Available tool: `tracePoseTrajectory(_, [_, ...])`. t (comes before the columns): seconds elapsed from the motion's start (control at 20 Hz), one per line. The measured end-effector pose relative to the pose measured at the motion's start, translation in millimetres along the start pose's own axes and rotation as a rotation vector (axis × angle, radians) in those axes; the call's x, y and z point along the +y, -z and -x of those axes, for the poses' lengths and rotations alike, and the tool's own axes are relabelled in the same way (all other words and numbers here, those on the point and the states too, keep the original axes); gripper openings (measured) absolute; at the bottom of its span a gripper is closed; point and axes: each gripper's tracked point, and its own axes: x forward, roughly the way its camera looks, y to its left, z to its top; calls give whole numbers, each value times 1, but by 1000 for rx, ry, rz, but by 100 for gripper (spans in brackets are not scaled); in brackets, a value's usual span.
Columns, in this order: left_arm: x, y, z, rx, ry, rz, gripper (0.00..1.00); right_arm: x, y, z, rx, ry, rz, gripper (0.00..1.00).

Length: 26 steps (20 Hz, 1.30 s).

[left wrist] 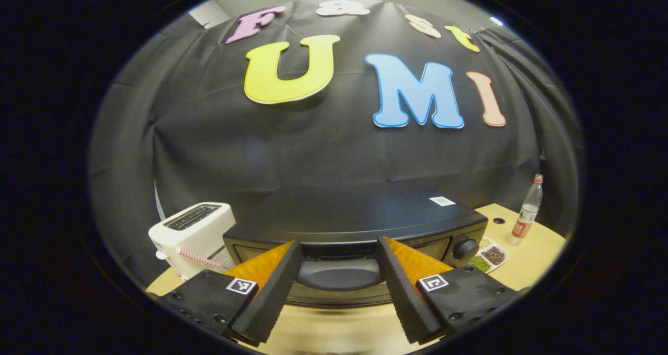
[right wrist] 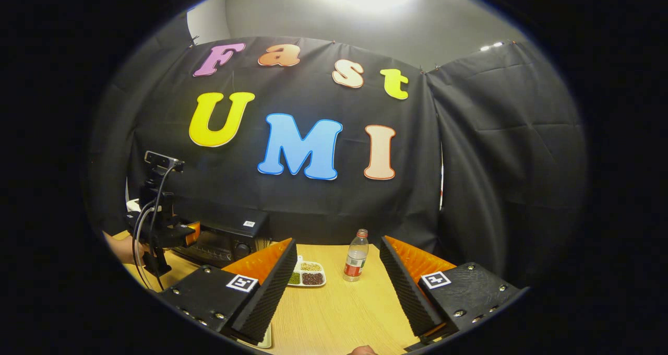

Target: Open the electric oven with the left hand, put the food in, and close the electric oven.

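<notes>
The left tool point(left wrist: 338, 287) stands with its two fingers spread wide and nothing between them, aligned squarely on the front of the electric oven point(left wrist: 360, 214); the oven's door handle point(left wrist: 339, 274) sits in the gap between the fingertips, close ahead but, as far as can be judged, not yet touched. This placement is consistent with lining up for a pull on the handle, the door appearing shut. In the right gripper view the left tool point(right wrist: 190, 233) is seen farther off, held by a hand point(right wrist: 122, 248) at the oven's front. The right tool point(right wrist: 334, 292) is likewise spread and empty, held back over the counter point(right wrist: 339, 313), well apart from the oven, which lies to its left; this reads as waiting its turn. The food, in a divided tray point(right wrist: 306, 275) holding beans or grains in separate compartments, rests on the counter just beyond the right tool's left finger point(right wrist: 266, 287), beside the oven's knob end, so the carry into the oven should be short. A bottle point(right wrist: 356, 263) stands upright near the tray, between the fingers in view but farther off. A white toaster point(left wrist: 190, 235) stands on the oven's other side, just beside it
</notes>
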Motion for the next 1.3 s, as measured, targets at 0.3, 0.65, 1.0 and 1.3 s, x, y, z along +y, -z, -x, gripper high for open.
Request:
tracePoseTrajectory(0.3, [0,7,18,21,-27,7,100,-10,-6,8,-13,-16,1,98])
tracePoseTrajectory(0.65, [-1,33,63,59,-41,7,100,-12,-9,15,-26,-70,-9,98])
tracePoseTrajectory(1.0, [-4,64,91,113,-58,18,100,-20,-3,27,-9,-104,-9,98])
tracePoseTrajectory(1.3, [-6,89,107,152,-55,24,100,-17,1,34,22,-134,-26,98])
